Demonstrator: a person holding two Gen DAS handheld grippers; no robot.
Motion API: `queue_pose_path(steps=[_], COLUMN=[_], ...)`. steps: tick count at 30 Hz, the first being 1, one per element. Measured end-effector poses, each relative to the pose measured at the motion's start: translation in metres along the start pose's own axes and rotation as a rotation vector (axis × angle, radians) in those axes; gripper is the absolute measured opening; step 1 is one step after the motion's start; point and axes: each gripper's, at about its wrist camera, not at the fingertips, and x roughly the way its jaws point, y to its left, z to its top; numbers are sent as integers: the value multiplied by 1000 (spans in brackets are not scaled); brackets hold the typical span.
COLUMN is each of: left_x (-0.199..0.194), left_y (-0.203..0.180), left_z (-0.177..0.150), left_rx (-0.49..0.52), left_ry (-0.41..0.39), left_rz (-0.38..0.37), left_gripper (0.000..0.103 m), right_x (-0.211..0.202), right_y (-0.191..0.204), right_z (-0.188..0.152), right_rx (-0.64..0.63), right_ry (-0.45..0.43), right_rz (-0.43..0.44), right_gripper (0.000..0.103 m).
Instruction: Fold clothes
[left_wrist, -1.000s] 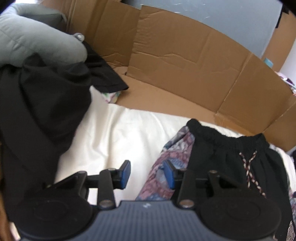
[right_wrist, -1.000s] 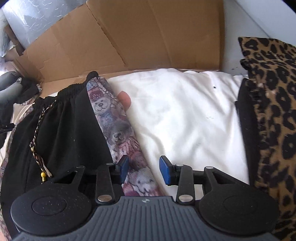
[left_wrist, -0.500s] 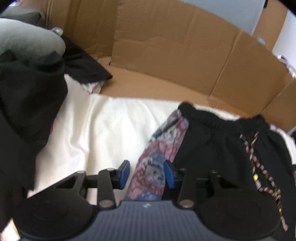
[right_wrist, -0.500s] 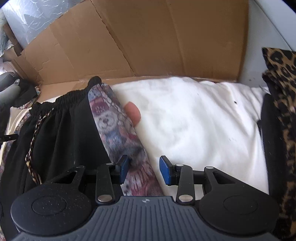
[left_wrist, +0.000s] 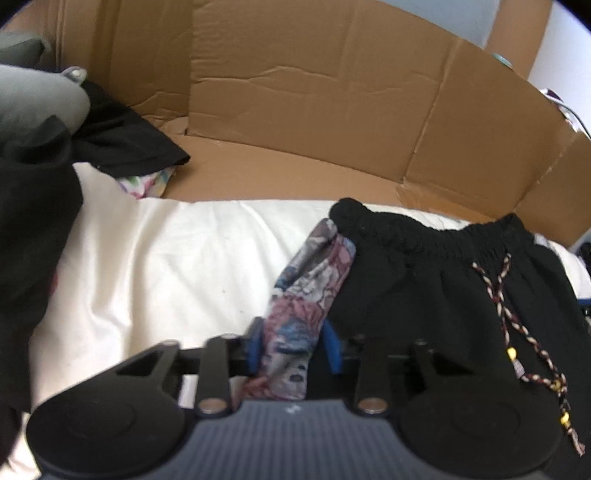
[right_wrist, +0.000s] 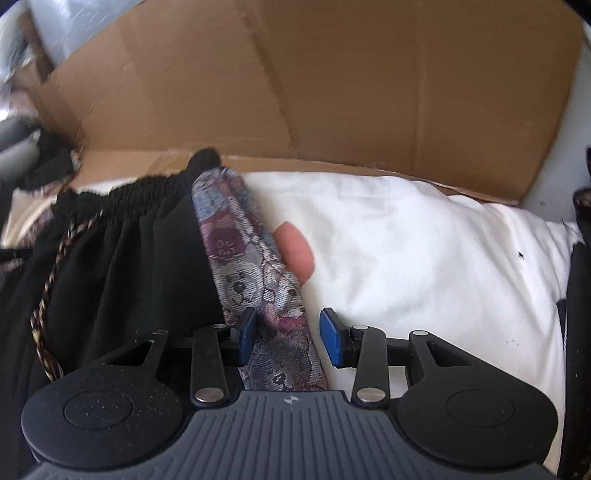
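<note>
Black shorts with an elastic waistband, a braided drawstring and patterned bear-print side panels lie on a white sheet. My left gripper is open, its blue pads on either side of the left patterned panel. My right gripper is open, with the right patterned panel running between its pads close to the left pad. The shorts also show in the right wrist view. A pink patch shows on the sheet beside that panel.
A brown cardboard wall stands behind the sheet. A pile of black and grey clothes lies at the left of the left wrist view. Dark fabric borders the sheet at the right of the right wrist view.
Both grippers have moved forward along the sides of the shorts. The left patterned panel now lies between the left pads, and the right panel between the right pads. Both stay open.
</note>
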Motion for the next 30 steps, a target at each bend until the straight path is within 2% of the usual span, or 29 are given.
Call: queue_pose_path(steps=[1,2,3,5,9,11,13,14,16,18,20,25,30], left_x=[0,-1,-1,-2,-3,2,6,6,0,-10,-19,-38,-36], left_y=[0,0,-1,-2,-5,-5,-1,1,3,1,-3,-22,-53], left_z=[1,1,2,3,4,4,6,8,12,13,14,12,9], left_rx=[1,11,22,42,83,97,72,47,-14,-32,-37,-32,37], left_ry=[-3,-10,-17,-30,-57,-43,-20,-13,-20,-48,-72,-105,-72], left_rz=[7,20,34,61,115,133,135,137,139,122,119,84,-9], left_gripper=[12,10,9,7,7,13,20,28,38,42,49,50,50], right_x=[0,-1,-1,-3,-9,-9,-9,-9,-10,-19,-28,-43,-30], right_y=[3,6,8,10,5,3,1,1,-2,-7,-6,13,46], right_z=[0,0,0,2,5,5,6,6,7,9,11,15,14], right_rx=[-22,-42,-58,-66,-55,-44,-33,-27,-5,28,33,-5,-60], right_ry=[0,2,5,6,-27,-29,-27,-25,-29,-56,-89,-159,-126], right_rz=[-2,-5,-11,-28,-94,-107,-113,-116,-117,-115,-118,-55,29], right_gripper=[23,14,10,6,5,5,7,9,15,31,35,35,35])
